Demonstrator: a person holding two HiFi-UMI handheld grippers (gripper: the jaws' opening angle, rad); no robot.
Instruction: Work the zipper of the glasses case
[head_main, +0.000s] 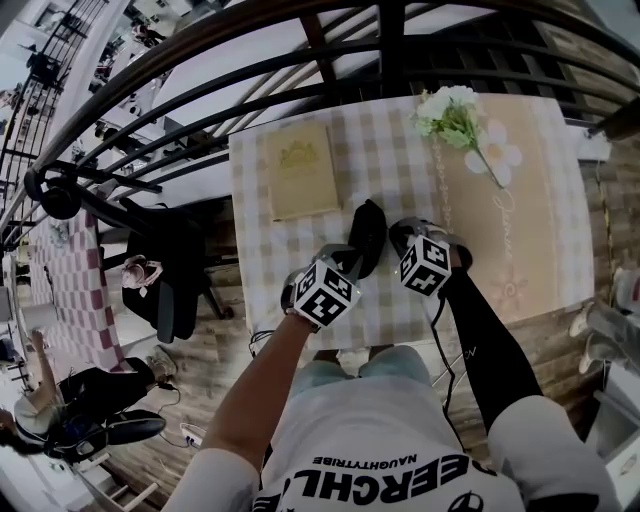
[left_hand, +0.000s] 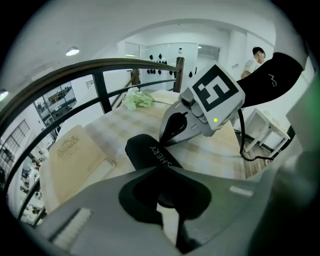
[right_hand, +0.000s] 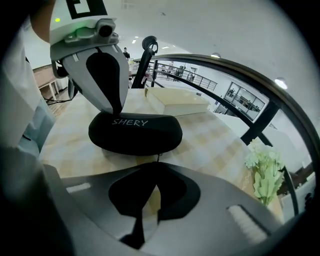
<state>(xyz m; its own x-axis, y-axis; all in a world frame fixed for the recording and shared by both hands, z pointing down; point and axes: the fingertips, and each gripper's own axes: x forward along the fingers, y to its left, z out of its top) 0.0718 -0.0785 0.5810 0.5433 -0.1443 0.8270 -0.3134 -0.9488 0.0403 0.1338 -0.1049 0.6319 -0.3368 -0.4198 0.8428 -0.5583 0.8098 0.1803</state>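
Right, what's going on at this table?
A person is working a black glasses case on the checked table with two hand-held grippers. The left gripper is shut on one end of the case, steadying it. The right gripper pinches the thin zipper pull. The case looks closed.

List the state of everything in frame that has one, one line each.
glasses case: lying on the table, looks zipped shut
zipper pull: pinched by the right gripper
left gripper: shut on the glasses case's end
right gripper: shut on the zipper pull
book: closed, flat on the table
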